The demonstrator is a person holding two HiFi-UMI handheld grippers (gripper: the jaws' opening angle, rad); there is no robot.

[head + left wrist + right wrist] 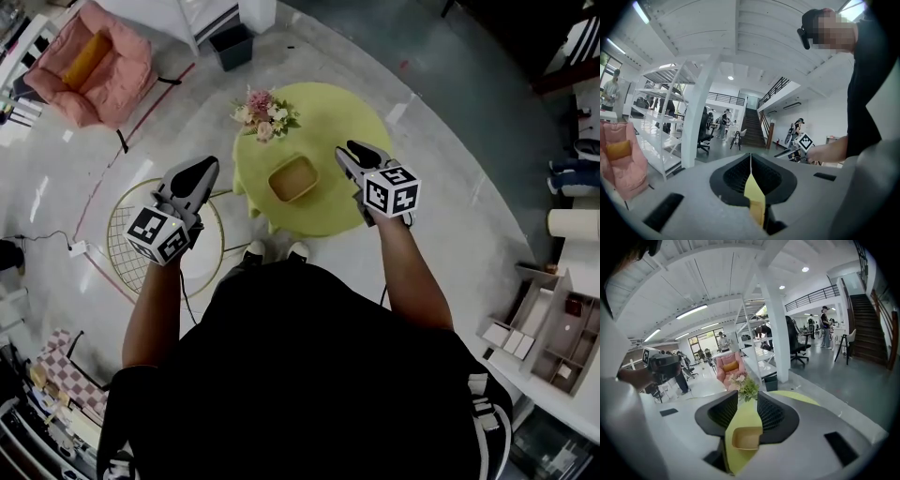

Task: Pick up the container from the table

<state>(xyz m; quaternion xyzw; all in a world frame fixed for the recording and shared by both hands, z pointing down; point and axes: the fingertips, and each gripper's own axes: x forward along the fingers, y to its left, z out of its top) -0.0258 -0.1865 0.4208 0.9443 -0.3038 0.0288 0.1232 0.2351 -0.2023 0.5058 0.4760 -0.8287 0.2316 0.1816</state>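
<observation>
A tan open container (292,178) sits on the round yellow-green table (333,211), below a bunch of flowers (265,114). My right gripper (352,150) hovers just right of the container, open and empty. In the right gripper view the container (746,438) and the flowers (745,384) show through the gap between the jaws of the right gripper (746,397). My left gripper (202,171) hangs off the table's left edge, clear of the container. In the left gripper view the left gripper (750,157) has its jaws meeting in a thin line, with a sliver of yellow table (753,194) behind.
A round wire-mesh stand (211,258) stands on the floor under my left gripper. A pink armchair (94,61) and a dark bin (232,45) lie beyond the table. A compartmented shelf unit (553,328) is at the right. The person's shoes (277,251) touch the table's near edge.
</observation>
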